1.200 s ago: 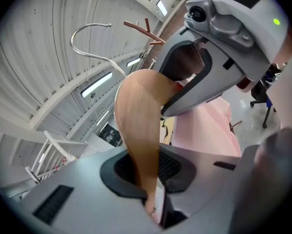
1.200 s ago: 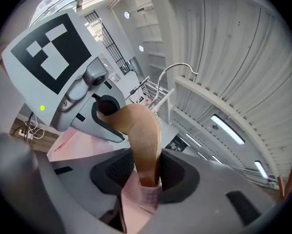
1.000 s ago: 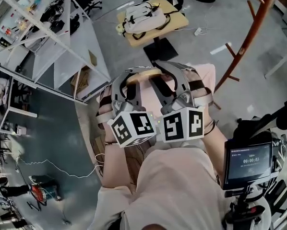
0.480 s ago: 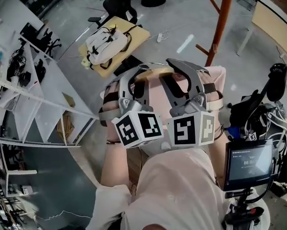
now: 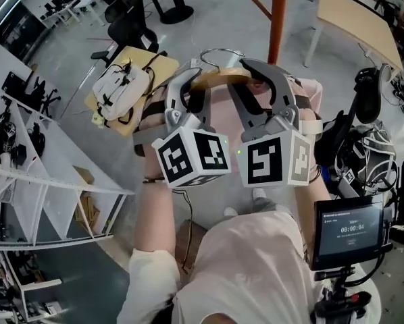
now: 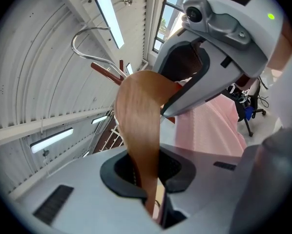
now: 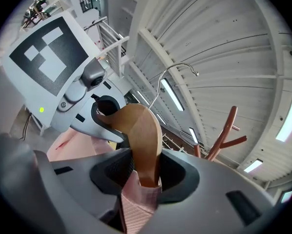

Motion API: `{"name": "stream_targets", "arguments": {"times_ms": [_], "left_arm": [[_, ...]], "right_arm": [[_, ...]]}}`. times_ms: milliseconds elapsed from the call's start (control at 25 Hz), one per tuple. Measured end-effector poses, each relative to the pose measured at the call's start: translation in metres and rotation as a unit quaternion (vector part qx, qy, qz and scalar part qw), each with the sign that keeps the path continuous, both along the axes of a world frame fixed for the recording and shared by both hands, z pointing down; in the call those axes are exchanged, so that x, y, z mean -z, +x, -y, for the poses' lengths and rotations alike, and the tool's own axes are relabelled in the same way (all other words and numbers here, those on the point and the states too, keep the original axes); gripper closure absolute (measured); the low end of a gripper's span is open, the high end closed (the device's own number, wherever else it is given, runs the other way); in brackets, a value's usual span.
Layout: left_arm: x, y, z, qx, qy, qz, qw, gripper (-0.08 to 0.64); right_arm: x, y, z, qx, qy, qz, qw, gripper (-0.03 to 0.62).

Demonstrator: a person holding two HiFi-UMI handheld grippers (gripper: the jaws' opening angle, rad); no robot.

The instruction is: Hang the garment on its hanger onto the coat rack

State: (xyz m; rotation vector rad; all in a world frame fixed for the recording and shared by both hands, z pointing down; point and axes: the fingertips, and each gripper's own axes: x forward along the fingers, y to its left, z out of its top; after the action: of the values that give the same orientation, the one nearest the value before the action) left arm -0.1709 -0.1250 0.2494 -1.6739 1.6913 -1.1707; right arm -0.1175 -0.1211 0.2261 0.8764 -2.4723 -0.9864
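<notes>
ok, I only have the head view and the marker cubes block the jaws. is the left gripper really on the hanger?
Observer: Yes. In the left gripper view the left gripper has its jaws shut on one wooden arm of the hanger.
Operator: and the right one?
Observer: In the right gripper view the right gripper has its jaws shut on the hanger's other arm, with a fold of the pink garment pinched in just below the wood.
</notes>
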Motion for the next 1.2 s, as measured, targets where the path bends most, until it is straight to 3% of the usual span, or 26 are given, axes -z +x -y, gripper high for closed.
{"name": "stream_targets", "arguments": {"times_ms": [560, 1200], "left_arm": [[0.018, 0.013, 0.092, -0.059, -0.020, -0.026, 0.9977, 0.509], [0.008, 0.018, 0.182, -0.103, -0.065, -0.029, 0.9922, 0.509]], "right_arm": [[0.022, 0.008, 0.087, -0.047, -0.010, -0.026, 0.999, 0.446], [0.010, 0.013, 0.173, -0.114, -0.090, -0.033, 0.989, 0.446]]}}
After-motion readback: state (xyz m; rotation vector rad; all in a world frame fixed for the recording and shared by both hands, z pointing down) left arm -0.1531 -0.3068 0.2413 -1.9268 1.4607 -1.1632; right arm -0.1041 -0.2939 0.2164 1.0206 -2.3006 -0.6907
